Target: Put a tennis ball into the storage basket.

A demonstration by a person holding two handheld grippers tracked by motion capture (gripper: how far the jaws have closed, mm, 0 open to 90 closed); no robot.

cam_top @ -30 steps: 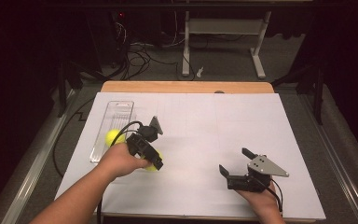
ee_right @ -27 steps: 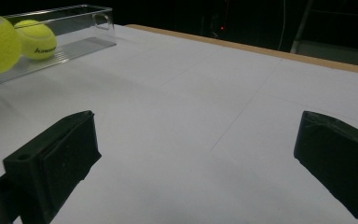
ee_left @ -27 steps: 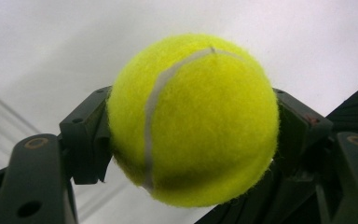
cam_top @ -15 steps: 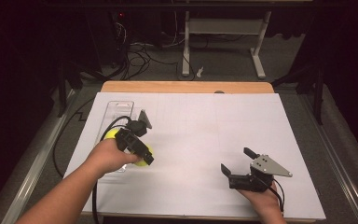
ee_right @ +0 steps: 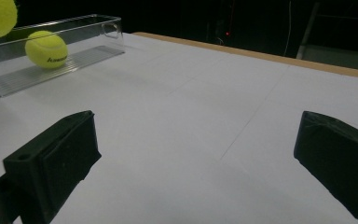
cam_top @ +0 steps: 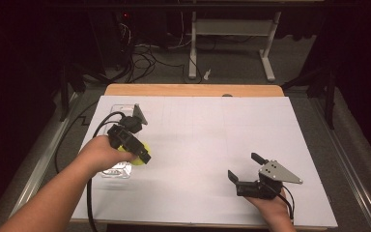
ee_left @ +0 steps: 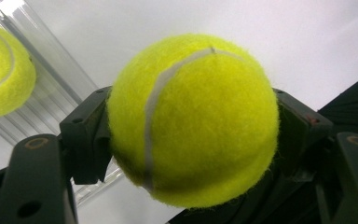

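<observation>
Over the near end of the clear tray (cam_top: 117, 170), at the surface's (cam_top: 203, 145) left edge, the left claw (cam_top: 142, 157) sits clamped on a tennis ball (ee_left: 193, 119), pads pressing both sides of it. Ball hangs just above the tray's near end, off to its right rim, not touching it afaict. A second ball (ee_right: 46, 49) lies inside the tray, farther along toward its far end. Tray's long axis runs near-to-far along the surface edge, open side up, so the drop zone is directly under/beside the held ball, w/ free floor between the second ball and the near wall (a ball has no long axis, so heading doesn't matter). Left hand (cam_top: 99, 154) is the one at the tray. Right claw (cam_top: 245, 175) rests well apart from the tray, toward the near right, jaws spread wide w/ nothing between them.
</observation>
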